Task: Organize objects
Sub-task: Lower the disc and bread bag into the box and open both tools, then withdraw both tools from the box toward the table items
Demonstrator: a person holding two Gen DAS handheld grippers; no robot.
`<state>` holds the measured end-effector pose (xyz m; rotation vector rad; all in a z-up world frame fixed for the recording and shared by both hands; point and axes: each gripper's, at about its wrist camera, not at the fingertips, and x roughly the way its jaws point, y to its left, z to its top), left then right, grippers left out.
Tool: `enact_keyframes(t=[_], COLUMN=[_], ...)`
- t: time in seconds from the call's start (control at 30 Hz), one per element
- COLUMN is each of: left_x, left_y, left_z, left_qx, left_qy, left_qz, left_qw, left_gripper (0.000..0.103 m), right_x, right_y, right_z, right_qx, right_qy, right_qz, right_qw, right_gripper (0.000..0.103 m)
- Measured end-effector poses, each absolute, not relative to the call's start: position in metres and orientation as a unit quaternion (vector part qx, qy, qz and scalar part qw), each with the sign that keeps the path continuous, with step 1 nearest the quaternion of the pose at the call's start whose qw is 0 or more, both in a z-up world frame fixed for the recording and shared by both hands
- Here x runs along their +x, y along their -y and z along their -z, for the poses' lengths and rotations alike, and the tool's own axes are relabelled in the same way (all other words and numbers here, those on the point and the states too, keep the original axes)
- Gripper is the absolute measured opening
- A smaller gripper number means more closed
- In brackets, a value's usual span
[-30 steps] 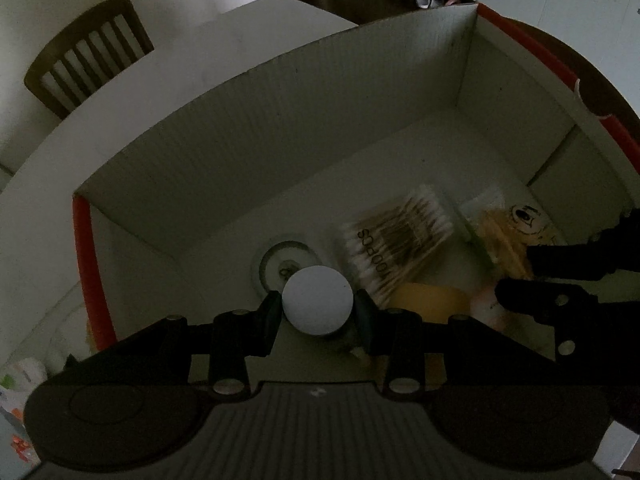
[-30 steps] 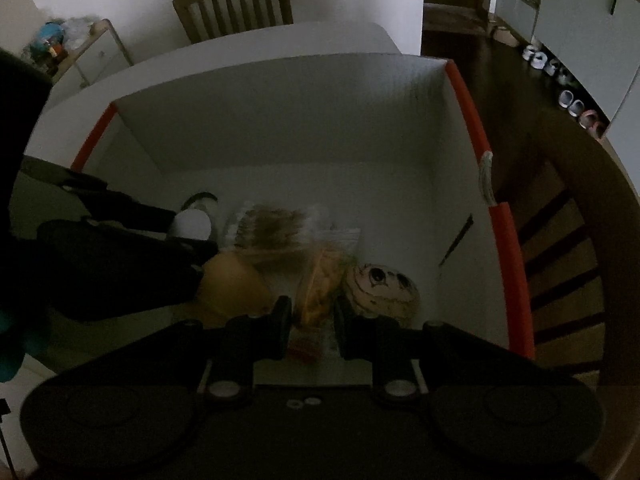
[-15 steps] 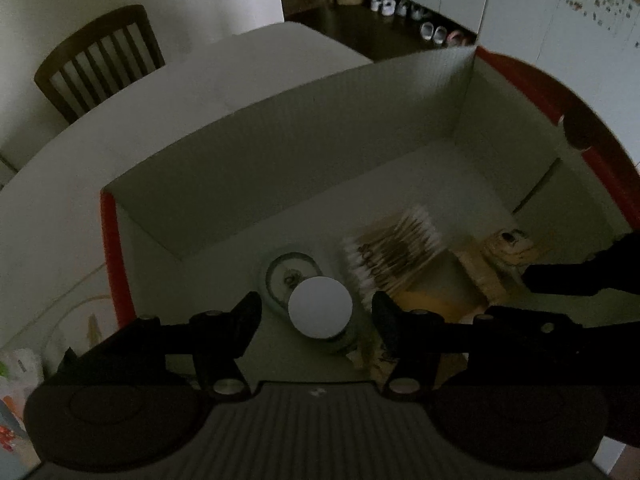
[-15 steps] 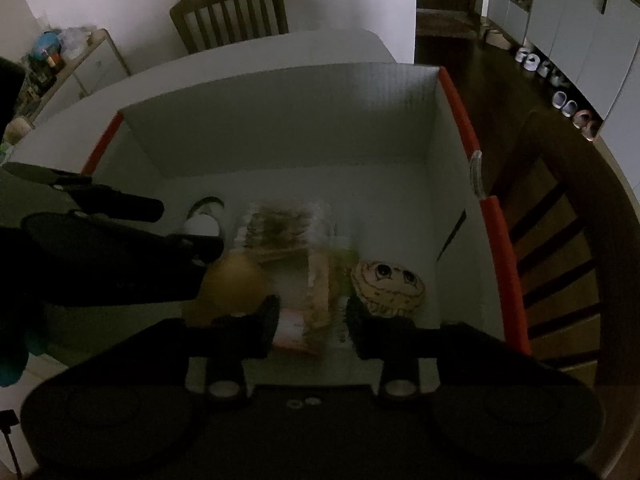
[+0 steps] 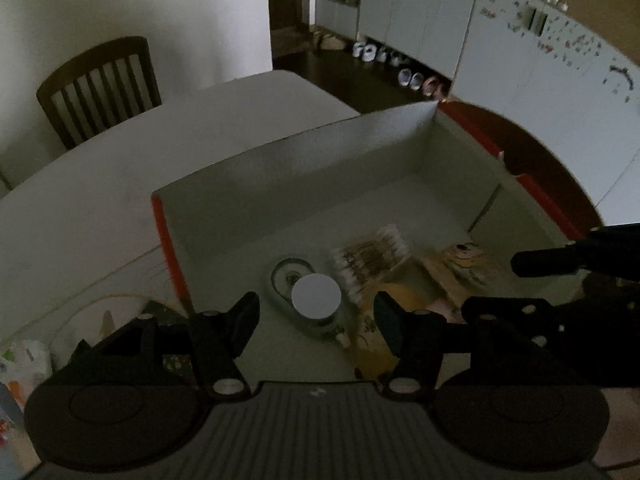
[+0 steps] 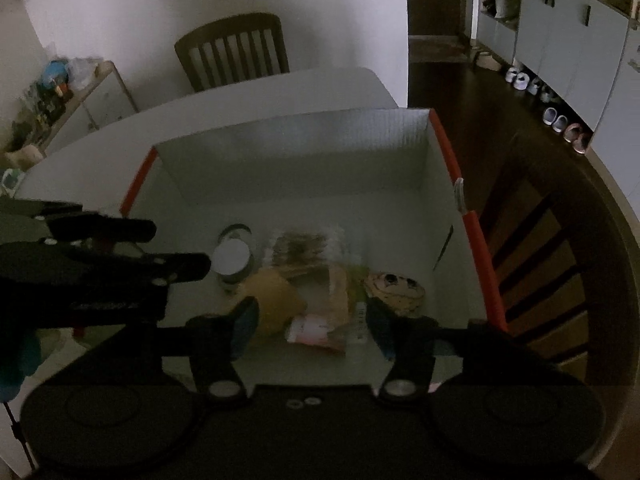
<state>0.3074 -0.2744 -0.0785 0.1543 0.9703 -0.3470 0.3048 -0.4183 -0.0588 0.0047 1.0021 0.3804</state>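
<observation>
An open white cardboard box [image 5: 304, 168] with red flaps stands on the white table; it also shows in the right wrist view [image 6: 296, 160]. Inside lie a white-lidded jar [image 5: 316, 295], a pack of cotton swabs [image 5: 372, 258], a yellow round object [image 6: 276, 300], a snack packet [image 6: 320, 320] and a cartoon-face item [image 6: 396, 290]. My left gripper [image 5: 316, 316] is open and empty above the jar. My right gripper [image 6: 312, 316] is open and empty above the packet.
A wooden chair [image 5: 100, 88] stands at the table's far side. Another chair [image 6: 560, 280] is right of the box. Small packets [image 5: 24, 360] lie on the table left of the box. Cabinets and shoes [image 5: 400, 68] line the far wall.
Both grippers let go of their items, the left of the jar, the right of the snack packet, opened wide, and rose back out of the box.
</observation>
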Motion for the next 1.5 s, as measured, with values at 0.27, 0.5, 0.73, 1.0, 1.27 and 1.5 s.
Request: enact_keyframes(t=[0.27, 0.5, 0.73, 1.0, 1.27, 1.5], left_x=[0.281, 0.256, 0.24, 0.222, 0.214, 0.209], left_y=[0.248, 0.213, 0.162, 0.101, 0.044, -0.003], left_z=[0.053, 0.034, 0.028, 0.03, 0.036, 0.051], left_qx=[0.058, 0.057, 0.044, 0.036, 0.014, 0.003], left_qy=[-0.428, -0.399, -0.395, -0.394, -0.387, -0.39], left_qz=[0.187, 0.191, 0.182, 0.168, 0.153, 0.124], left_qw=[0.882, 0.895, 0.899, 0.903, 0.909, 0.913], left_gripper=[0.062, 0.068, 0.075, 0.084, 0.102, 0.103], right_x=[0.283, 0.257, 0.238, 0.224, 0.214, 0.215], right_y=[0.403, 0.374, 0.335, 0.285, 0.237, 0.205], right_z=[0.037, 0.019, 0.014, 0.015, 0.017, 0.023], right_qx=[0.015, 0.009, 0.023, 0.034, 0.018, 0.004], right_qy=[-0.449, -0.419, -0.404, -0.404, -0.407, -0.42], right_qz=[-0.179, -0.192, -0.204, -0.213, -0.215, -0.21], right_qw=[0.875, 0.888, 0.891, 0.889, 0.888, 0.883], right_gripper=[0.071, 0.08, 0.084, 0.085, 0.085, 0.085])
